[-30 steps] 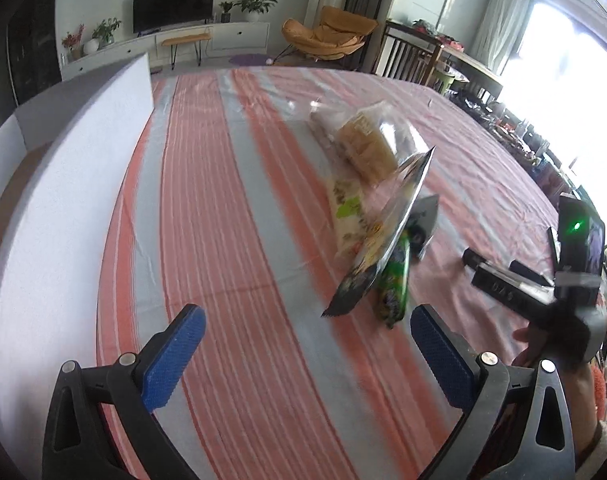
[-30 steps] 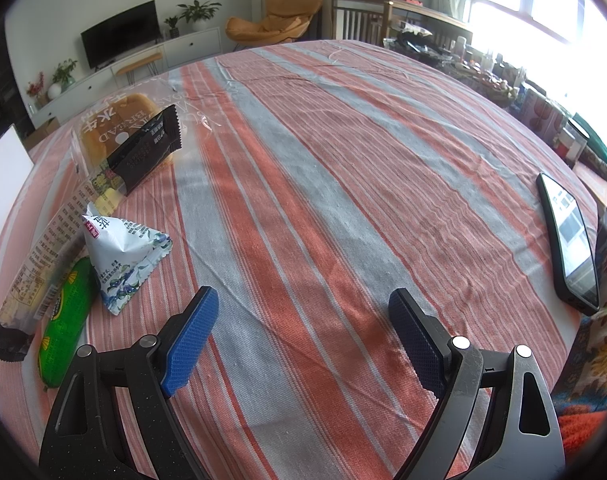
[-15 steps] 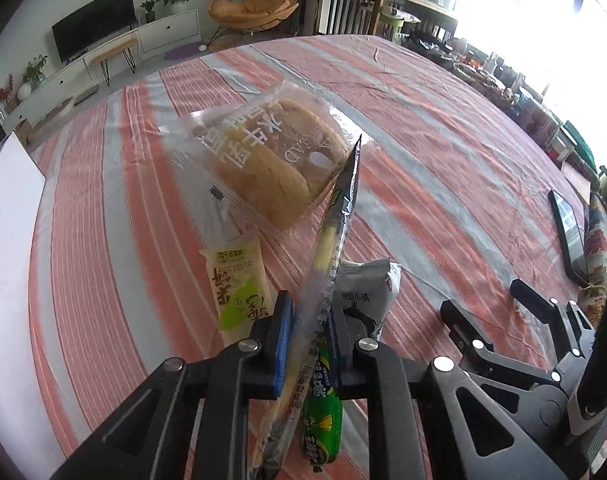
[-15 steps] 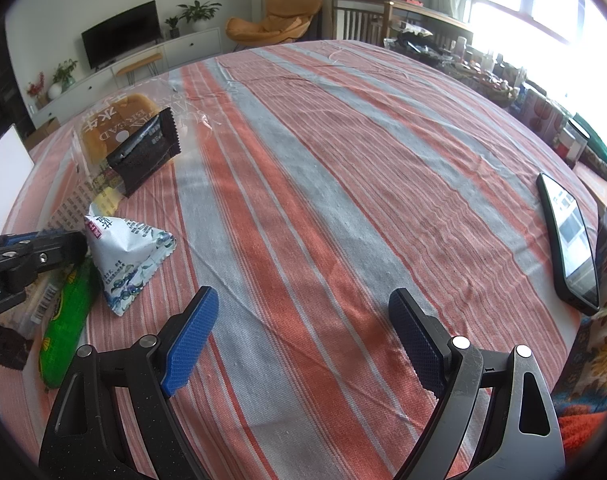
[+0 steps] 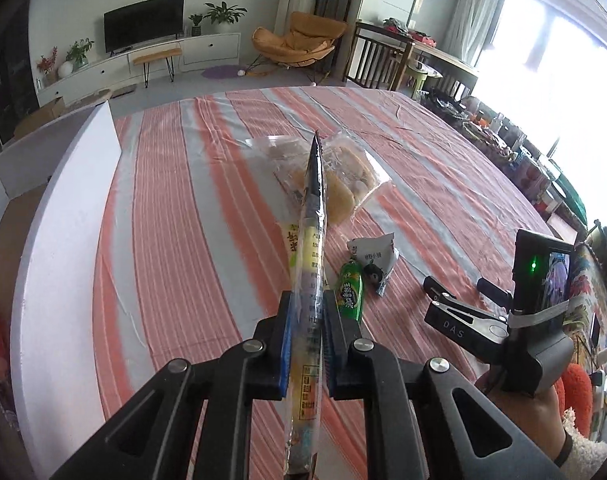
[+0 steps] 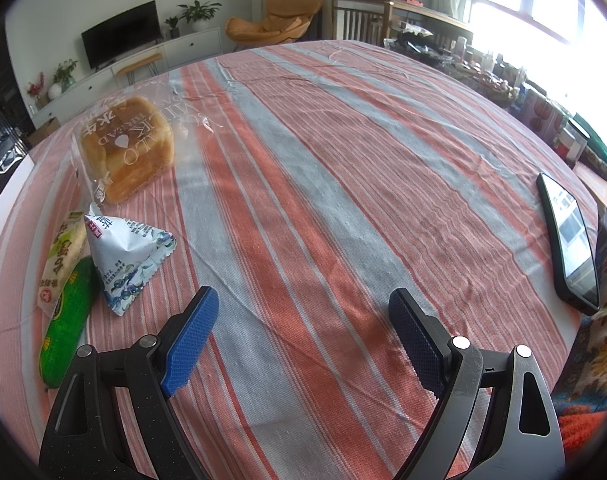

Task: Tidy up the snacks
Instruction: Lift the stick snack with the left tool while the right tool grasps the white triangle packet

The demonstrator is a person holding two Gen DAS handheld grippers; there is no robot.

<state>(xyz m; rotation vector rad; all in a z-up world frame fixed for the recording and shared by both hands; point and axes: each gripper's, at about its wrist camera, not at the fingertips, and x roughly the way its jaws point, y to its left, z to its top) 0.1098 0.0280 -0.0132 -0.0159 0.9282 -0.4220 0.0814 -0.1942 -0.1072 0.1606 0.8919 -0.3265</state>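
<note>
My left gripper (image 5: pixel 307 312) is shut on a long clear-and-black snack packet (image 5: pixel 312 240), which stands on edge above the striped table, lifted off it. Below it lie a bagged bread loaf (image 5: pixel 343 184), a yellow-green packet (image 5: pixel 290 242), a green sausage-shaped snack (image 5: pixel 350 290) and a white triangular pouch (image 5: pixel 377 258). My right gripper (image 6: pixel 303 320) hovers open over bare cloth, with nothing between its fingers. To its left are the bread loaf (image 6: pixel 125 148), the triangular pouch (image 6: pixel 123 252), the yellow-green packet (image 6: pixel 61 256) and the green snack (image 6: pixel 65 320).
A white foam box wall (image 5: pixel 63 240) runs along the table's left side. A phone (image 6: pixel 571 236) lies near the right edge. The other hand-held gripper (image 5: pixel 483 320) and a person's hand (image 5: pixel 527 420) show at right in the left wrist view. Cluttered shelves stand beyond the table.
My left gripper went from open to shut on the long packet, then rose with it and left the right wrist view. The packet no longer lies across the bread. The right gripper stayed still.
</note>
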